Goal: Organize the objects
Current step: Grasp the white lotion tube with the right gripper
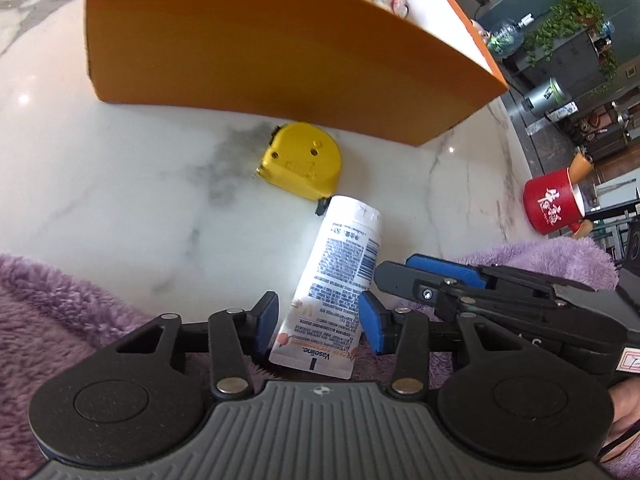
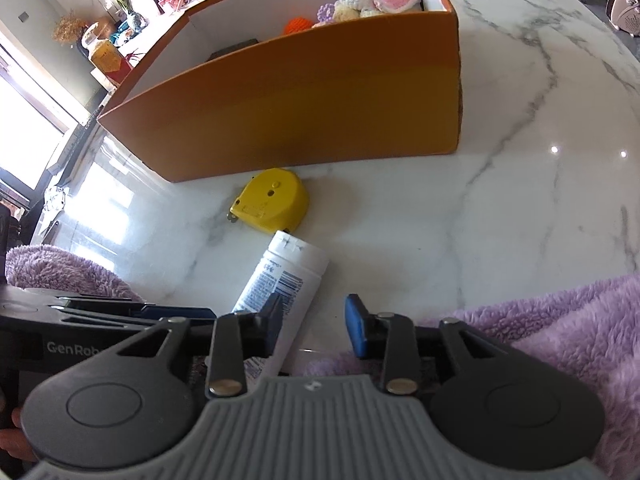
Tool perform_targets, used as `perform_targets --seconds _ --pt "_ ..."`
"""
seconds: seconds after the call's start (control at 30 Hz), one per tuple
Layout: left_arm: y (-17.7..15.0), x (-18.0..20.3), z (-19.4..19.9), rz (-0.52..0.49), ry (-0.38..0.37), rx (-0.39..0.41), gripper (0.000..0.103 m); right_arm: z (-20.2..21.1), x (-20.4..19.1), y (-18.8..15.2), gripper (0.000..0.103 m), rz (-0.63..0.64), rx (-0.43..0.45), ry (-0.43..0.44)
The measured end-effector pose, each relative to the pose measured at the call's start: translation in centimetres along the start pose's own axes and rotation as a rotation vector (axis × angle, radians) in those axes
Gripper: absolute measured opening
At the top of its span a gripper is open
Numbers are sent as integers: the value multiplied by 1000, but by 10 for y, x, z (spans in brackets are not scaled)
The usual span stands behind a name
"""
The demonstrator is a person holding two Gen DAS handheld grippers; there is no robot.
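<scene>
White marble-patterned desk (image 2: pixel 520 160): its curved rim shows at right in the left wrist view, with a red mug with white characters (image 1: pixel 554 208) near that rim. Bare marble lies open to the right of the box in the right wrist view. Fluffy purple fabric (image 2: pixel 560 340) covers the near edge on both sides.

Open orange cardboard box with white inner walls (image 2: pixel 320 112) stands on the desk. Inside: cream, pink and purple crocheted plush pieces (image 2: pixel 372 2) in the far right corner, an orange knitted ball (image 2: pixel 298 26), and a dark flat item, too hidden to identify.

Yellow plastic tape measure (image 1: pixel 300 160) lies flat just in front of the box wall. White Vaseline lotion tube with printed label (image 1: pixel 336 272) lies flat, its far end just beside the tape measure; contact cannot be told.

Left gripper (image 1: pixel 318 326): jaws wide apart, straddling the tube's crimped end, clear gap on the right side, holding nothing.

Right gripper (image 2: pixel 316 326): jaws wide apart; the tube lies at the left pad, not clamped.
</scene>
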State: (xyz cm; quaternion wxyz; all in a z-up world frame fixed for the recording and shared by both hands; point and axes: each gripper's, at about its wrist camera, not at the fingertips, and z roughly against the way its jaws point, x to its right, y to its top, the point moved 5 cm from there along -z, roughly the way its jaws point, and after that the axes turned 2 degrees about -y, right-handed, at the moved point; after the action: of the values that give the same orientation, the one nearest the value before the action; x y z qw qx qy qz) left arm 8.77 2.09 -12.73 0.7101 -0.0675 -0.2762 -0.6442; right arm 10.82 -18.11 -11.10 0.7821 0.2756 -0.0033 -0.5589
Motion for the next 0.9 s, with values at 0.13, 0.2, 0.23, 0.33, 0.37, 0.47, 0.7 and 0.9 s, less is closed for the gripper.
perform_targets --seconds 0.13,0.2,0.23,0.33,0.37,0.47,0.7,0.9 --pt "10 -9 16 11 88 78 51 -3 -13 2 55 -13 -11 38" --pt "15 -8 22 -9 141 110 51 -11 -20 6 60 -10 -26 36" --pt "17 -7 24 -15 153 121 51 -15 -23 6 62 -7 -31 25" --pt "19 -4 26 -30 167 130 51 -24 -28 4 62 -5 -56 11" --pt "19 -4 26 -39 177 130 51 -27 -30 4 62 -7 -63 3" --pt "20 -5 23 -59 204 126 51 -31 -37 6 66 26 -55 -20" --pt "22 -12 23 -43 201 117 51 -37 -50 8 55 145 -22 -120" --pt "29 -11 21 -68 182 126 51 -33 -36 11 50 107 -36 -92"
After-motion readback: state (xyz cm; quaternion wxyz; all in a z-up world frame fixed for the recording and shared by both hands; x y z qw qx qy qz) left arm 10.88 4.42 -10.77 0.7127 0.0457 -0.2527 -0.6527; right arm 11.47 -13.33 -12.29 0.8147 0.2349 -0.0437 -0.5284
